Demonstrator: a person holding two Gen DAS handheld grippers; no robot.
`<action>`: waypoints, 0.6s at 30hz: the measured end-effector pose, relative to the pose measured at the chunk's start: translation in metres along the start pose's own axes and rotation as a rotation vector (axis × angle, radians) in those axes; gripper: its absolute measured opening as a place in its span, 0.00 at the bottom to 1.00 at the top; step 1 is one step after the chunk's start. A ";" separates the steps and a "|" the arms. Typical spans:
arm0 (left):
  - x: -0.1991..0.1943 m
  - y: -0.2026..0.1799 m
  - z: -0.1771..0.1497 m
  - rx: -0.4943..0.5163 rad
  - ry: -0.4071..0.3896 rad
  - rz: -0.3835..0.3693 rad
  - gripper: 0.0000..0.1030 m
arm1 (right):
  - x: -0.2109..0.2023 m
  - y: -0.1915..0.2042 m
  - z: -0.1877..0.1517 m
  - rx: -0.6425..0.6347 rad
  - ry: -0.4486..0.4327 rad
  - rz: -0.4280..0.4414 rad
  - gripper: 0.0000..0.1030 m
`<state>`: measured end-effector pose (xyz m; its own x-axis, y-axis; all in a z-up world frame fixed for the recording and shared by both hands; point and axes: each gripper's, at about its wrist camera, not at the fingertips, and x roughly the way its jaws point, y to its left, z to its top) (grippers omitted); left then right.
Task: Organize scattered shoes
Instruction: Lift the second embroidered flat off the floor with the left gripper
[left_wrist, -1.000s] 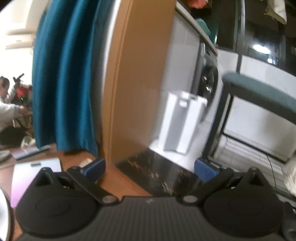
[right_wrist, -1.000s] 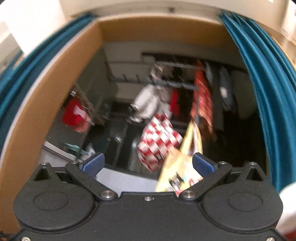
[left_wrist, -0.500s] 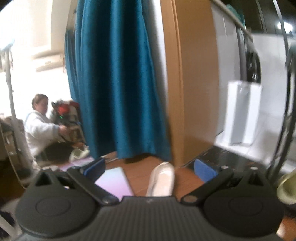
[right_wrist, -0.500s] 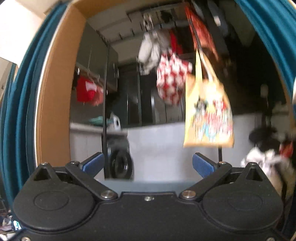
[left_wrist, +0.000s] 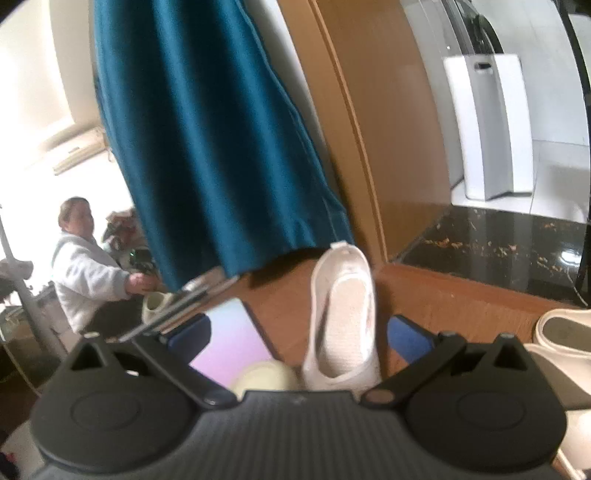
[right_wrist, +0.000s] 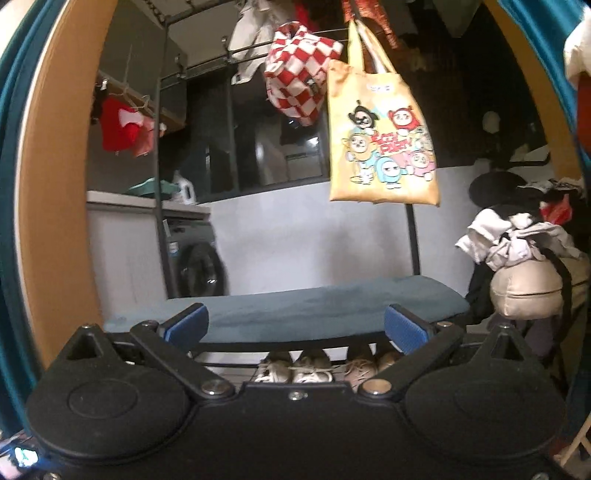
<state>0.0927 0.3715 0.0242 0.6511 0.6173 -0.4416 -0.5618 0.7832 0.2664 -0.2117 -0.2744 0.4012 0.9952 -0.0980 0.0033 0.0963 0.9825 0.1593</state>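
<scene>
In the left wrist view a white slip-on shoe (left_wrist: 341, 317) lies on the wooden floor, heel away from me, between the fingers of my open left gripper (left_wrist: 299, 334), which hangs above it and holds nothing. Another pale shoe (left_wrist: 561, 332) sits at the right edge, and a pale rounded toe (left_wrist: 264, 376) shows near the left finger. In the right wrist view my right gripper (right_wrist: 295, 326) is open and empty, facing a teal-cushioned bench (right_wrist: 295, 306). Several shoes (right_wrist: 306, 369) stand in a row on the rack under it.
A teal curtain (left_wrist: 207, 129) and a wooden door frame (left_wrist: 369, 129) stand behind the white shoe. A pink mat (left_wrist: 232, 339) lies to its left. A seated person (left_wrist: 85, 258) is far left. Bags (right_wrist: 380, 140) hang above the bench; a clothes pile (right_wrist: 524, 266) is on the right.
The left gripper has tilted down and nearer, so the white shoe now lies between its fingers. The right gripper has tilted down; the bench and shoe rack came into view.
</scene>
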 end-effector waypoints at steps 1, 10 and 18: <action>0.006 -0.001 -0.001 -0.008 0.009 -0.008 0.99 | 0.004 0.000 -0.005 0.006 0.000 -0.010 1.00; 0.072 -0.004 -0.004 -0.119 0.175 -0.116 0.99 | 0.059 0.014 -0.051 0.008 0.166 -0.056 1.00; 0.109 -0.015 -0.014 -0.087 0.292 -0.143 0.94 | 0.086 0.025 -0.074 -0.008 0.255 -0.078 1.00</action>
<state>0.1651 0.4258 -0.0399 0.5603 0.4441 -0.6992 -0.5246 0.8435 0.1154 -0.1224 -0.2463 0.3329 0.9573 -0.1317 -0.2575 0.1720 0.9750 0.1410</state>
